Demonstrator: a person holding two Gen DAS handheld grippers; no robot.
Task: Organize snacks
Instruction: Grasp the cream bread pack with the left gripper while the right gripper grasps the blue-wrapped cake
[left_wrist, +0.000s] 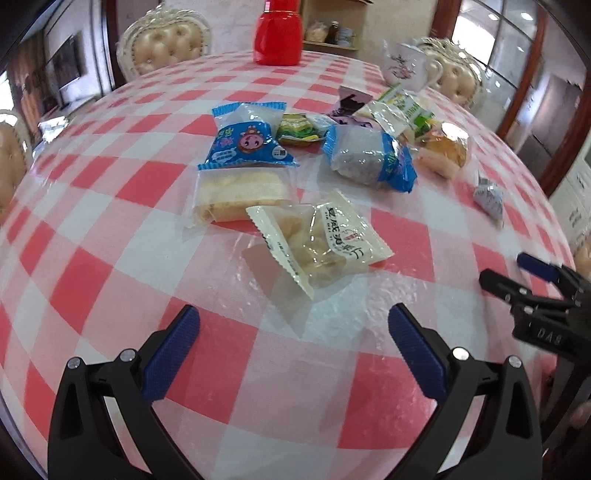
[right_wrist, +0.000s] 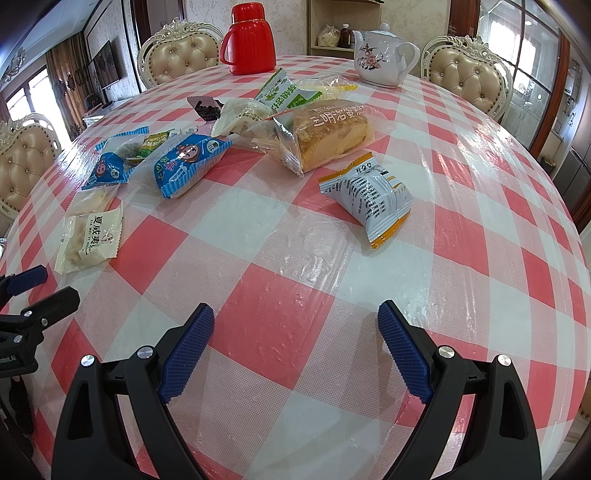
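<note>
Several wrapped snacks lie scattered on a red-and-white checked table (left_wrist: 221, 369). My left gripper (left_wrist: 293, 314) is open and empty, just short of a cream packet with Chinese writing (left_wrist: 317, 242). Behind that packet lie a clear-wrapped cake (left_wrist: 236, 195) and two blue packets (left_wrist: 249, 138) (left_wrist: 369, 157). My right gripper (right_wrist: 295, 308) is open and empty above bare cloth. A white and orange packet (right_wrist: 371, 199) lies ahead of it, with a wrapped sponge cake (right_wrist: 325, 133) beyond. The right gripper also shows at the right edge of the left wrist view (left_wrist: 517, 273).
A red thermos (right_wrist: 249, 38) and a white teapot (right_wrist: 382, 53) stand at the far side of the table (right_wrist: 295, 266). Padded chairs (right_wrist: 177, 51) ring the table. The left gripper shows at the left edge of the right wrist view (right_wrist: 40, 284).
</note>
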